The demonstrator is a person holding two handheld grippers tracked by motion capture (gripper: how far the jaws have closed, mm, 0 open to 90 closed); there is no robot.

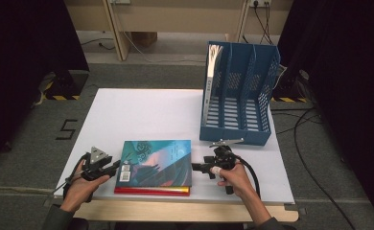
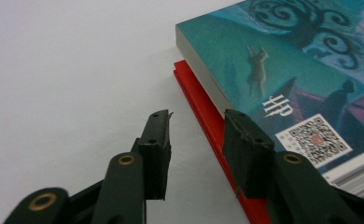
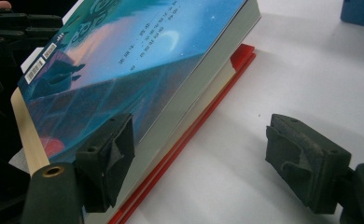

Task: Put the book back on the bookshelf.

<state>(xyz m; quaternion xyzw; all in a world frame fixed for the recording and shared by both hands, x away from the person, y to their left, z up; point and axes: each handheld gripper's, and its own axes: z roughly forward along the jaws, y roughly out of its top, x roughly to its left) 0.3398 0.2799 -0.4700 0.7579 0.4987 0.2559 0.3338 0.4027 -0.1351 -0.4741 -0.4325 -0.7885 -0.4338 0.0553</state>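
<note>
One book lies on another book on the table. A rack stands behind them to the right, with the grippers at the books' sides.

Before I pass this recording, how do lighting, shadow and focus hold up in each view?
High view: the white table is evenly lit, the surroundings dark, the image soft. Left gripper view: the teal book casts a faint shadow on the table; the near jaws of the left gripper look sharp enough. Right gripper view: the book's far end blurs, and a shadow falls beside the red book.

Bright, evenly lit white table, dark surroundings, slightly soft close-ups.
</note>
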